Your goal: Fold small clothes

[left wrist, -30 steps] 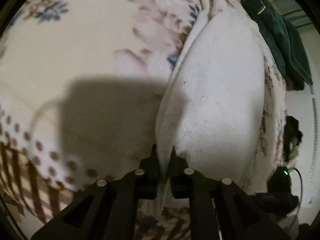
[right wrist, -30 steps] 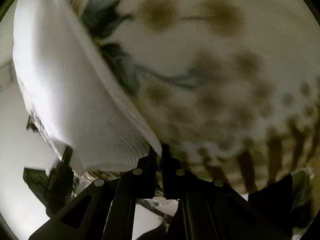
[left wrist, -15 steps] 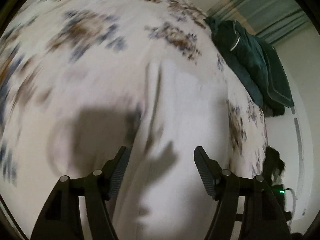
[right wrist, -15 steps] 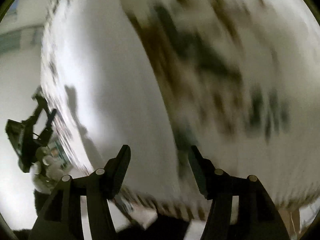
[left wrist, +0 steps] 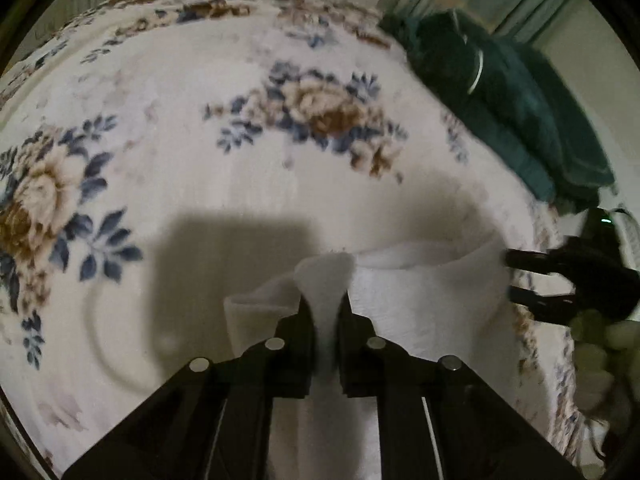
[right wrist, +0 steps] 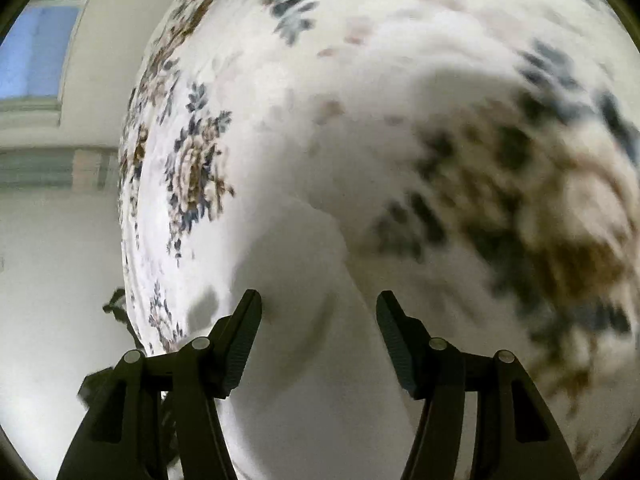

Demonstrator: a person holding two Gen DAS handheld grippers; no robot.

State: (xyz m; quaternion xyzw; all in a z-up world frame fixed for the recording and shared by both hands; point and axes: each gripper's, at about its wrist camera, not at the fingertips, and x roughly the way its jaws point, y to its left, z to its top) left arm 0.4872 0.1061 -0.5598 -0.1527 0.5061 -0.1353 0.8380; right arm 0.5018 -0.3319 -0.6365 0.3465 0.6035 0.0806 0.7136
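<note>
A small white knitted garment (left wrist: 424, 304) lies on a floral blanket (left wrist: 248, 184) near its right edge. My left gripper (left wrist: 325, 312) is shut on a raised corner of the white garment, which sticks up between its fingertips. My right gripper (right wrist: 319, 312) is open and empty, its jaws wide apart just above the white garment (right wrist: 292, 264), which is blurred in the right wrist view. The right gripper also shows in the left wrist view (left wrist: 520, 280) at the garment's right edge.
A dark green garment (left wrist: 500, 92) is piled at the blanket's far right corner. A curtain and wall stand behind it. The blanket's edge (right wrist: 132, 216) runs down the left of the right wrist view, with wall and a window beyond.
A second ago both grippers were shut on the white garment, then both opened. Now the left gripper has shut on a corner of the garment, and the right stays open over it.
</note>
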